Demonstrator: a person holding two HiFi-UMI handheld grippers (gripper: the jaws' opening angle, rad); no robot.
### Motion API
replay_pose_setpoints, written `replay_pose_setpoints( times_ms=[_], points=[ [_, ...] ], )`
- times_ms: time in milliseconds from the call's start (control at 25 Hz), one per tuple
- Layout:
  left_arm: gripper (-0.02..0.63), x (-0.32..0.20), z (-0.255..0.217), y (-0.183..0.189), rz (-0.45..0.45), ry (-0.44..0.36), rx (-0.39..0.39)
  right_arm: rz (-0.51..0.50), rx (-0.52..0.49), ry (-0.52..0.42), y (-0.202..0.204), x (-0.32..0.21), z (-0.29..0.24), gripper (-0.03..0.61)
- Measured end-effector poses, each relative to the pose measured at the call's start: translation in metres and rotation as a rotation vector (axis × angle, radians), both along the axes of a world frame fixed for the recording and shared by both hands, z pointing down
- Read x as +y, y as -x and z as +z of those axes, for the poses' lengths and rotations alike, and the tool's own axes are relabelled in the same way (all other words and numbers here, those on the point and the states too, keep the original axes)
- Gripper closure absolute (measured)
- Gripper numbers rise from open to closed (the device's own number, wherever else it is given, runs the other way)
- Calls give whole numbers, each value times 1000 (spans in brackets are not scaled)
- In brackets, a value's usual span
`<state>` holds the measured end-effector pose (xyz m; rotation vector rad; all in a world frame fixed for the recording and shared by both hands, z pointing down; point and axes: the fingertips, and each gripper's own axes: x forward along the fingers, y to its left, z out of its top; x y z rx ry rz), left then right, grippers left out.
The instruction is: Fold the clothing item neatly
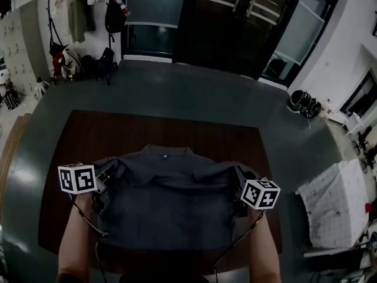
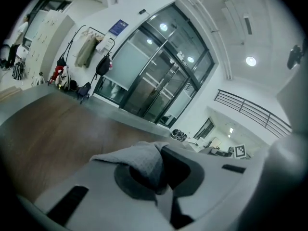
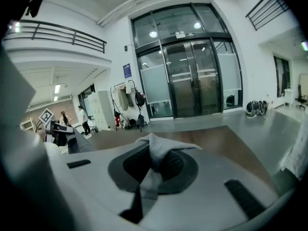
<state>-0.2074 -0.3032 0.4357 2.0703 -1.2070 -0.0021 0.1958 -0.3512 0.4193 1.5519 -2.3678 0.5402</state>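
Observation:
A dark grey collared shirt [image 1: 168,199] lies on the brown table [image 1: 118,134] with its collar at the far side and its near part lifted between my two grippers. My left gripper [image 1: 103,184] is shut on the shirt's left edge. In the left gripper view a bunched fold of grey fabric [image 2: 144,160] sticks out from the closed left gripper [image 2: 156,177]. My right gripper [image 1: 238,196] is shut on the shirt's right edge. The right gripper view shows a peak of fabric [image 3: 161,146] pinched in the right gripper [image 3: 151,170].
A coat rack [image 1: 76,16] with hanging clothes and bags stands at the far left beside lockers. Glass doors [image 1: 235,22] fill the back wall. Shoes [image 1: 303,102] lie on the grey floor at the right. A white covered stand [image 1: 333,202] is close to the table's right side.

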Motion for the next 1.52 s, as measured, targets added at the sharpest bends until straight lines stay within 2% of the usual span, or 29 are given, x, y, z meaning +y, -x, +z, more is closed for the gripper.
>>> replay_pose_setpoints(
  times_ms=[400,560,760,800,880,960,1000,1160,1240,1360,1520],
  points=[
    [597,-139,53,28,-71,86,-6,-17,-60,95,-1,-147,55,577],
    [597,-169,82,42,-91,111,-17,-28,-55,105,9,-179,80,577],
    [597,-191,121,51,-86,160,-58,-6,23,124,4,-202,119,575],
    [597,-193,129,51,-80,177,-66,-18,43,136,5,-204,128,571],
    [592,-192,139,49,-58,194,-71,-74,98,162,15,-200,147,473],
    [470,-187,142,45,-31,182,-93,-119,161,173,22,-193,157,433],
    [429,-186,142,45,-26,169,-122,-128,185,170,23,-191,159,419],
    [325,-176,142,49,-31,116,-264,-115,213,186,23,-182,162,375],
    [311,-166,141,47,-18,104,-276,-109,212,205,23,-174,164,361],
    [307,-146,135,46,-33,95,-254,-97,199,218,23,-160,160,353],
    [307,-110,128,37,-38,83,-251,-49,143,196,24,-136,147,353]
  ],
)
